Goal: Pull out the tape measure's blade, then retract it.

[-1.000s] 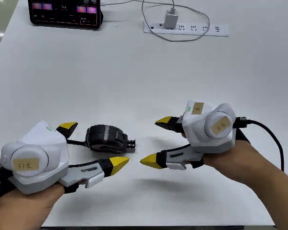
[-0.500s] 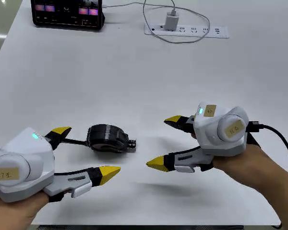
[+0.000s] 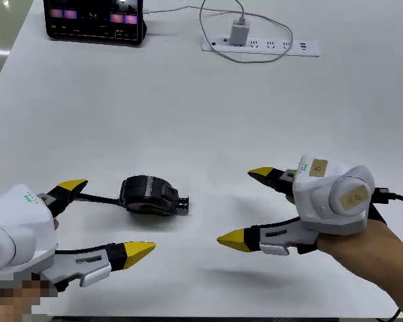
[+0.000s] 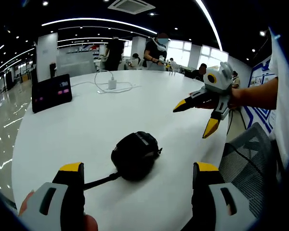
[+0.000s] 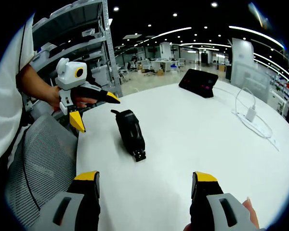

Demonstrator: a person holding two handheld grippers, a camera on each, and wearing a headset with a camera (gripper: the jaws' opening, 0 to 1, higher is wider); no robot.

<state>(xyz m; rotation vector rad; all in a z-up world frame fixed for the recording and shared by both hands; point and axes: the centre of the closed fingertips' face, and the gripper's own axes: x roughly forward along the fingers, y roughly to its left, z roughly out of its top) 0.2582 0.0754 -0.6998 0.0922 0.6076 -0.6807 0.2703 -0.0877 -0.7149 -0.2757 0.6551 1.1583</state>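
Tape measure (image 3: 150, 195) sat on the white table (image 3: 188, 107) between my two grippers, blade in, hook end facing my right gripper (image 3: 244, 206), black strap trailing toward my left gripper (image 3: 107, 216). I held both grippers with jaws spread wide, gripping nothing. Left stood just beside the case, not touching it; right stood farther off across bare tabletop.

readable text: none | stickers (image 3: 318, 168) on right claw (image 3: 240, 206): illegible
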